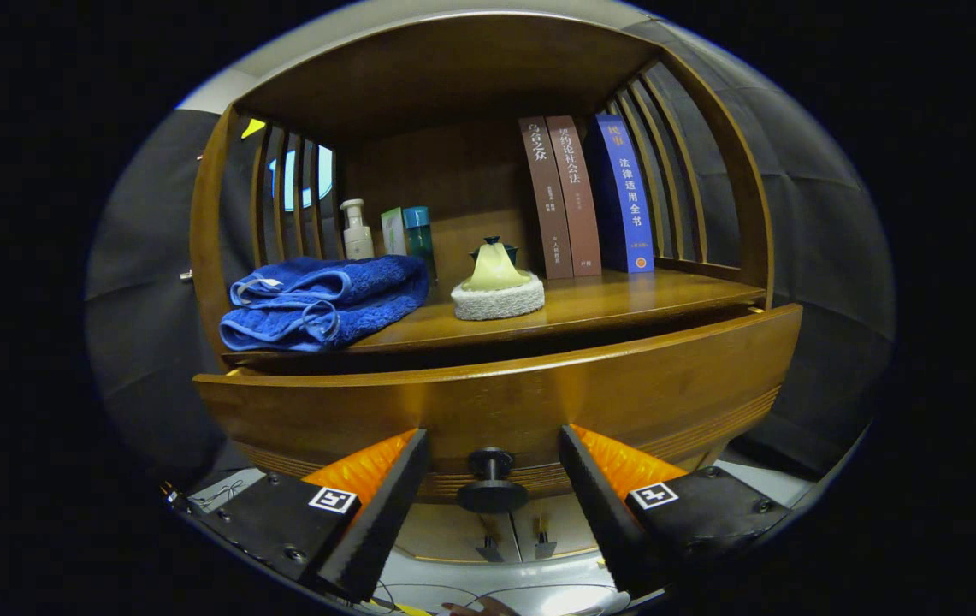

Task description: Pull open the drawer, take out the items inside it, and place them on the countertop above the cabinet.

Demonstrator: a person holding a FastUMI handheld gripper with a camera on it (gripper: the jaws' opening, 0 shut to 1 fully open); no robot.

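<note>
A wooden drawer front [496, 398] stands pulled a little way out from under the cabinet's countertop [624, 299], with a dark gap above it. Its round dark knob [492, 481] sits between my two fingers, which are spread apart and do not touch it. My gripper [492, 479] is open around the knob. The drawer's inside is hidden behind its front.
On the countertop lie a folded blue towel [321, 301], a small pale object on a white knitted pad [497, 289], bottles [357, 229] at the back left and three upright books [586, 198] at the back right. Slatted wooden sides close in the shelf. Lower cabinet doors [505, 530] sit beneath the drawer.
</note>
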